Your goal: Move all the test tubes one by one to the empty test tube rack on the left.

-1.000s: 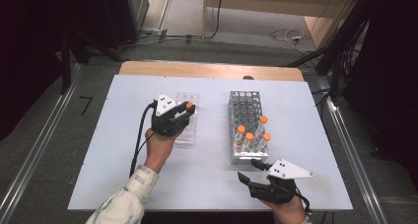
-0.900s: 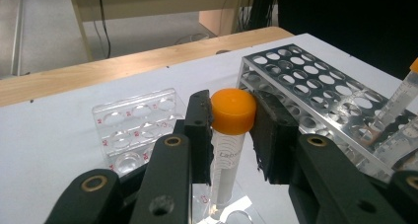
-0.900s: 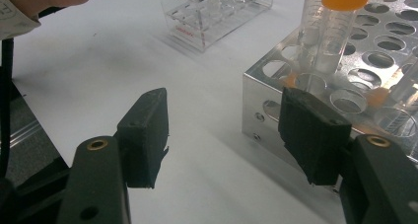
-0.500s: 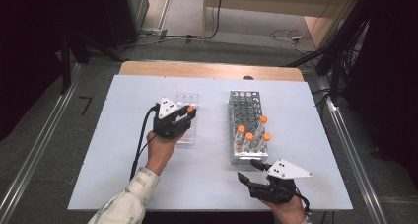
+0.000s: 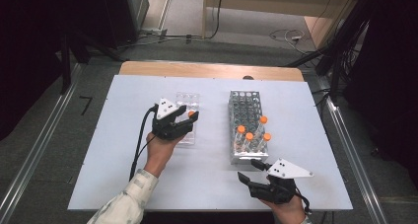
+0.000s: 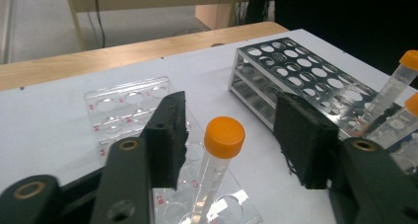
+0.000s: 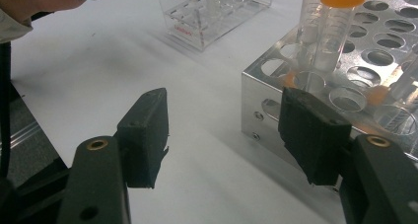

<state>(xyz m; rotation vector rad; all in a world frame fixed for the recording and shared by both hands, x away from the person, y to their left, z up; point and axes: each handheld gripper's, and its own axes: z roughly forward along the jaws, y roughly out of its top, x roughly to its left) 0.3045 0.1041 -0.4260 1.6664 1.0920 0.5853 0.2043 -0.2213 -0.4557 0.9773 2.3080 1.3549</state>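
A clear tube with an orange cap [image 6: 224,135] stands upright in a clear plastic rack [image 6: 123,105]. My left gripper [image 6: 235,140] is open around the tube, one jaw on each side with a gap to both. From above, the left gripper [image 5: 189,113] sits over the near end of that clear rack [image 5: 188,99]. A metal rack [image 5: 246,108] right of it holds several orange-capped tubes [image 5: 249,136] at its near end. My right gripper [image 5: 247,168] is open and empty by the metal rack's near corner [image 7: 276,100], where one capped tube [image 7: 335,17] rises.
The white table [image 5: 123,184] has free room at the front left and along the right side. A wooden edge [image 5: 207,70] runs along the back. A cable [image 5: 140,140] trails from the left gripper.
The left gripper has shifted slightly toward the person over the clear rack. The right gripper has stayed still.
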